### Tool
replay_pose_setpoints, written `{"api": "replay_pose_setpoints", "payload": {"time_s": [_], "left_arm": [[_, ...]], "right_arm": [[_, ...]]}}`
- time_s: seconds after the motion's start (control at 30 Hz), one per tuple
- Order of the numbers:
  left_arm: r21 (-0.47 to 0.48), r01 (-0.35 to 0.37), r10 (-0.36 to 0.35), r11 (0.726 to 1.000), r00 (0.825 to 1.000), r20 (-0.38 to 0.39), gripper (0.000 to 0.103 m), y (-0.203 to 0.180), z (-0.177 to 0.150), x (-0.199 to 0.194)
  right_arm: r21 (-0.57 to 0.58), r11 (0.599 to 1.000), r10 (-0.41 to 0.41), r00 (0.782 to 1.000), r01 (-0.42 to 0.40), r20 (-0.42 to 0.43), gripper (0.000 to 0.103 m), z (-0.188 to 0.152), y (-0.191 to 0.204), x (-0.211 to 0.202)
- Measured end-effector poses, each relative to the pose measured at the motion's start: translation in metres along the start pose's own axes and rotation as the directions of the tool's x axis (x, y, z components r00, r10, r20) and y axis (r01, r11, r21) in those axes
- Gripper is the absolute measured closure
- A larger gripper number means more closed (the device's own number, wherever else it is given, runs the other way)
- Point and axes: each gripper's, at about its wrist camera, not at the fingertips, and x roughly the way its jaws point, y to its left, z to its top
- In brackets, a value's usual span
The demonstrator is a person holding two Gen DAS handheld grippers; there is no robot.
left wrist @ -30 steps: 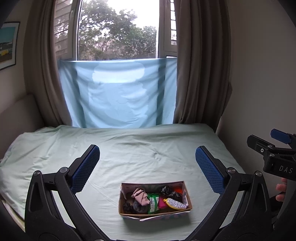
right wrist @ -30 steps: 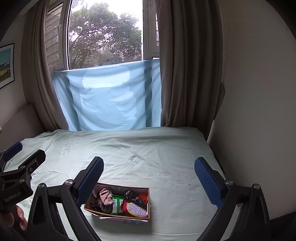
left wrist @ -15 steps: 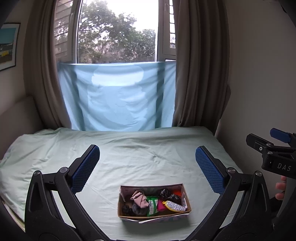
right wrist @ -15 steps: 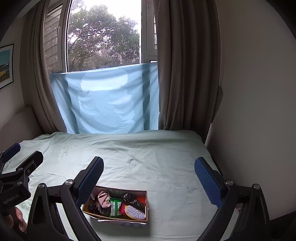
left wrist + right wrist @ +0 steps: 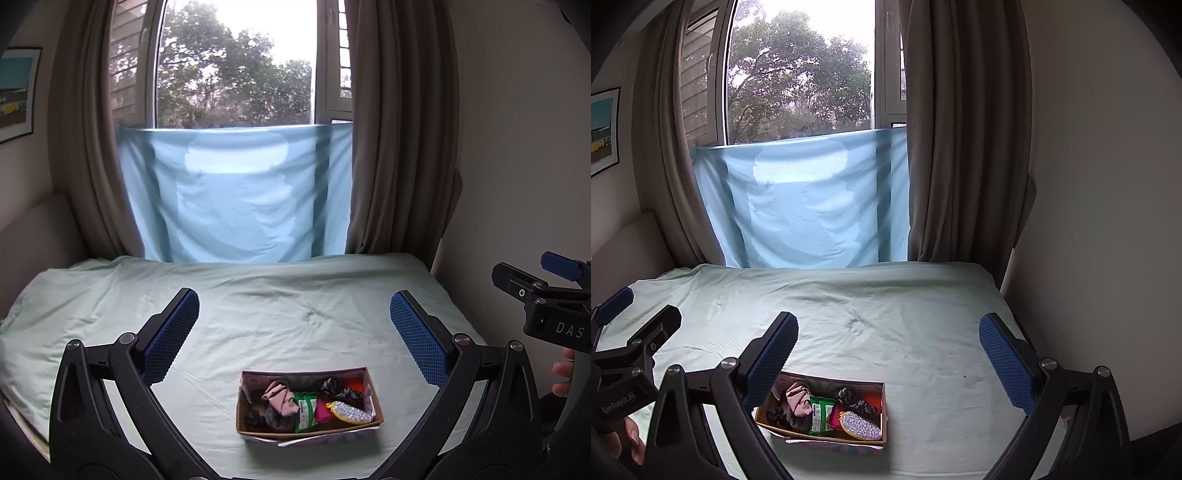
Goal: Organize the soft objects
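A shallow cardboard box (image 5: 362, 377) sits on the pale green bed sheet near the front edge; it also shows in the right wrist view (image 5: 884, 410). It holds a pink cloth (image 5: 279, 398), a green packet (image 5: 306, 410), a glittery pouch (image 5: 352, 412), black scrunchies (image 5: 338, 389) and something red. My left gripper (image 5: 293, 338) is open and empty, well above and behind the box. My right gripper (image 5: 886, 358) is open and empty, above the box's right side. Each gripper shows at the edge of the other's view.
The bed (image 5: 277, 295) fills the middle, with a wall (image 5: 1108, 221) along its right side. A light blue sheet (image 5: 240, 199) hangs over the window between brown curtains (image 5: 399, 147). A framed picture (image 5: 14, 92) hangs on the left wall.
Both grippers have pulled back and up a little, so the box sits lower and smaller in both views. Both jaws stay open.
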Motion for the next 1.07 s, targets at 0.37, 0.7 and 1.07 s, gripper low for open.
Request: {"api": "replay_pose_setpoints", "payload": {"time_s": [0.37, 0.7, 1.07], "left_arm": [[-0.016, 0.000, 0.000, 1.000, 1.000, -0.001, 0.000, 0.002, 0.000, 0.002], [0.004, -0.038, 0.038, 0.999, 0.999, 0.018, 0.000, 0.001, -0.001, 0.004], [-0.037, -0.053, 0.054, 0.998, 0.998, 0.021, 0.000, 0.013, -0.008, 0.015]], "right_arm": [[0.002, 1.000, 0.000, 1.000, 0.000, 0.005, 0.005, 0.000, 0.004, -0.001], [0.002, 1.000, -0.002, 1.000, 0.002, 0.005, 0.005, 0.000, 0.006, -0.001], [0.004, 1.000, 0.005, 1.000, -0.005, -0.026, 0.005, -0.001, 0.008, 0.013]]}}
